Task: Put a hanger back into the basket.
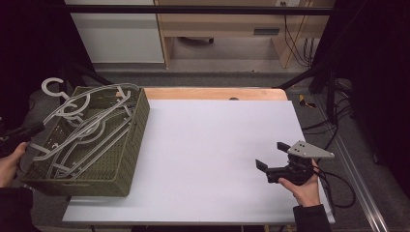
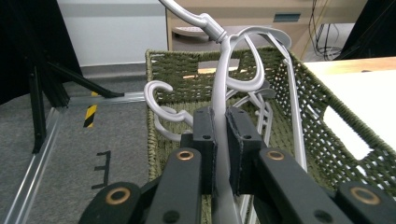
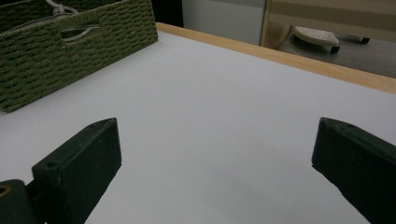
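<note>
The left hand-held gripper (image 2: 221,154) clamps a grey hanger (image 2: 223,88) over the green basket (image 2: 322,140); the right hand-held gripper (image 3: 215,163) hovers released.

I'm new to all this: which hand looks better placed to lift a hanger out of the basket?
The left. Its gripper is already clamped on a grey hanger at the basket. The right gripper sits open over the bare white table, well away from it.

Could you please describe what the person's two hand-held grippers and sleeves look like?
Both hand-held grippers are black. The right hand-held gripper carries a grey three-cornered plate with small holes, and a black cable trails from it. The left hand-held gripper has brass-coloured pivot rings on its arms and blocky pads. The sleeves are dark.
</note>
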